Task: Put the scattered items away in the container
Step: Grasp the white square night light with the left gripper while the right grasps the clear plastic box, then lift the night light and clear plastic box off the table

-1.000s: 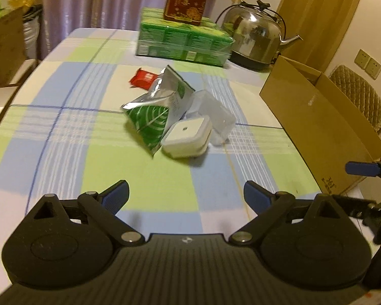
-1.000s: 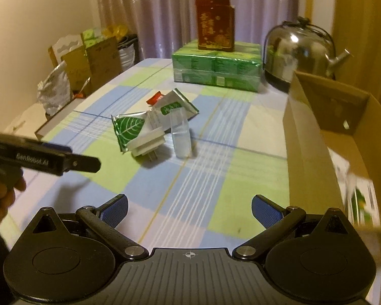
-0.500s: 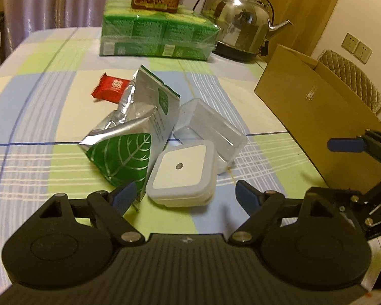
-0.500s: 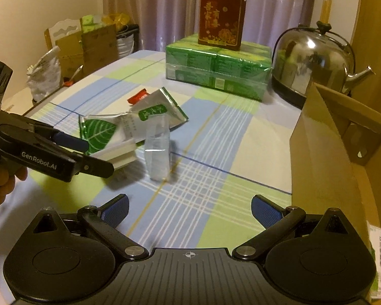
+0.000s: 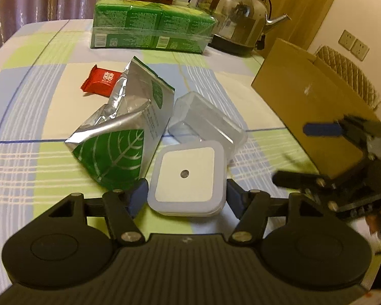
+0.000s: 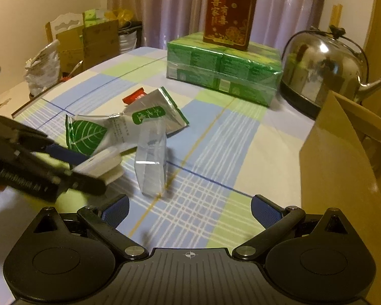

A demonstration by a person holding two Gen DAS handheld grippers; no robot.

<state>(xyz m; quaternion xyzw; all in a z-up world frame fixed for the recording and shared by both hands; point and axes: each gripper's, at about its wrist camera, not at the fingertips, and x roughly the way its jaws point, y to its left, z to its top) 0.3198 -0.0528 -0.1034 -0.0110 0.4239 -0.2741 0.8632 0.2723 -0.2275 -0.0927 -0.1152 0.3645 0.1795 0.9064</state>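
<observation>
So the left tool (image 5: 186, 195) is spread around the white square night light (image 5: 188, 180), lower middle of the left wrist view, one blue pad on each side of it. Looks very close but I can't tell if the pads actually touch it, so I'd call it released, not clenched yet. The night light sits on the checked surface (image 5: 38, 117), right up against the clear plastic box (image 5: 207, 124) behind it and the silver-green leaf pouch (image 5: 119, 137) to its left. A small red snack packet (image 5: 100, 81) lies further back, upper left of the pile.

The right tool (image 6: 190, 209) hangs wide apart with nothing between its fingers, bottom of the right wrist view, over the surface near the clear box. The cardboard box (image 6: 343, 157) stands at the right edge of that frame, well apart from the pile.

Far end of the surface: green wrapped multipack (image 6: 223, 68) with a dark red carton (image 6: 228, 15) on top, and a steel kettle (image 6: 322, 68) beside it
</observation>
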